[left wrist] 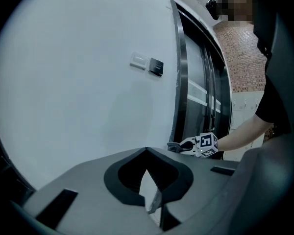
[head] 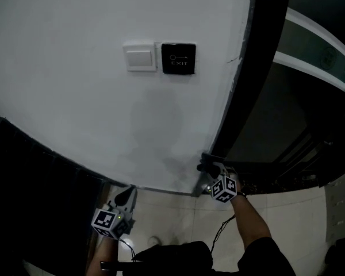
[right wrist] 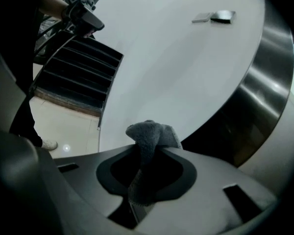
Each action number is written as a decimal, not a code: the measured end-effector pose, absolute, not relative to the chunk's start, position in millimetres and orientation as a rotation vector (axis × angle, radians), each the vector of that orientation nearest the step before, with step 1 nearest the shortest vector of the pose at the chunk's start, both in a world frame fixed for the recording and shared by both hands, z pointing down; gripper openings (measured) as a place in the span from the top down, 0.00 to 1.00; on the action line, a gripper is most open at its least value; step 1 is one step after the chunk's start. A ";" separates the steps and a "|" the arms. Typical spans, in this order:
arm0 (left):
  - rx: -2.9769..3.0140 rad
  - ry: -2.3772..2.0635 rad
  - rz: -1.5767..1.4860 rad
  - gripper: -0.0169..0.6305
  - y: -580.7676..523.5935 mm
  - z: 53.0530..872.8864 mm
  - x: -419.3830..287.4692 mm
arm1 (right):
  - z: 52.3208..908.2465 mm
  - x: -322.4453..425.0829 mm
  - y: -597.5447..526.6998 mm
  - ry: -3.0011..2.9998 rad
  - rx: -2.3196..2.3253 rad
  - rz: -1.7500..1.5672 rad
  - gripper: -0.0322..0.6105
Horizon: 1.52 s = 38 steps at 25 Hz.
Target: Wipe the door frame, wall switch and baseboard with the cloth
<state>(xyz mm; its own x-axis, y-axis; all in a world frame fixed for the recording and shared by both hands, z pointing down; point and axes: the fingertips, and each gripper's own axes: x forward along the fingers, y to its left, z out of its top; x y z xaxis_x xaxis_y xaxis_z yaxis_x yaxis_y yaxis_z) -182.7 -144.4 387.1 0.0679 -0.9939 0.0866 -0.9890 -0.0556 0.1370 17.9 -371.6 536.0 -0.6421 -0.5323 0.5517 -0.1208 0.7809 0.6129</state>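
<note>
A white wall switch [head: 141, 56] and a black EXIT button [head: 178, 58] sit side by side on the white wall. The dark metal door frame [head: 250, 79] runs down the wall's right edge. My right gripper [head: 206, 167] is shut on a grey cloth [right wrist: 148, 135] and holds it low against the wall, right beside the foot of the frame. My left gripper [head: 129, 191] hangs lower left near the wall's bottom edge, jaws together and holding nothing. The left gripper view shows the right gripper [left wrist: 180, 146] at the frame's foot.
A dark slatted panel [head: 34, 171] covers the wall at the left, also seen as the slatted panel [right wrist: 78, 77]. Pale floor tiles [head: 172, 217] lie below the wall. Beyond the frame is a dark door [head: 299, 114] with a pale stripe.
</note>
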 end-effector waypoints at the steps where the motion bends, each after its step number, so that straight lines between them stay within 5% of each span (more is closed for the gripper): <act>1: 2.183 -2.044 -0.064 0.97 -144.5 384.1 -183.5 | 521.1 16.2 -368.1 -2.220 0.492 -0.732 0.82; 21: 2.372 -1.969 -0.263 0.97 -146.7 335.7 -174.5 | 64.8 64.7 -345.3 -1.920 1.102 -1.709 0.82; 38: 2.260 -2.027 -0.227 0.97 -134.1 354.6 -198.9 | 142.6 37.1 -398.3 -1.880 1.016 -1.587 0.82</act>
